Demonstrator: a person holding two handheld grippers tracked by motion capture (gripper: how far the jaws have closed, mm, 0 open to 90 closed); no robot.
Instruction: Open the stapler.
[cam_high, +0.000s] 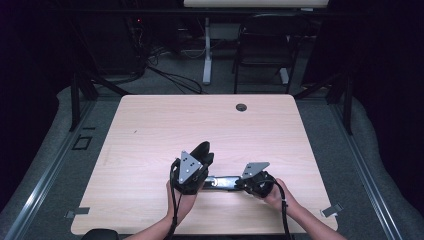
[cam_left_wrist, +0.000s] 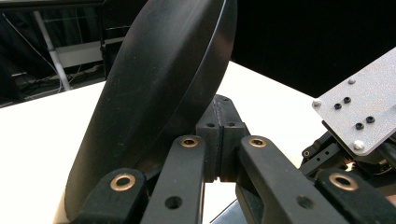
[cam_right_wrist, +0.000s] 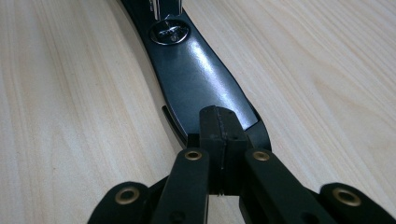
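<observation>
1 black spoon (cam_high: 220, 182), 2 grippers.

On the table (cam_high: 150, 130), the left hand-held gripper (cam_high: 197, 162) stands just left of the right hand-held gripper (cam_high: 245, 184).

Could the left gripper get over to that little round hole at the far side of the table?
Probably yes: bare table lies between the left gripper and the hole, though it is shut on the black headset.
</observation>
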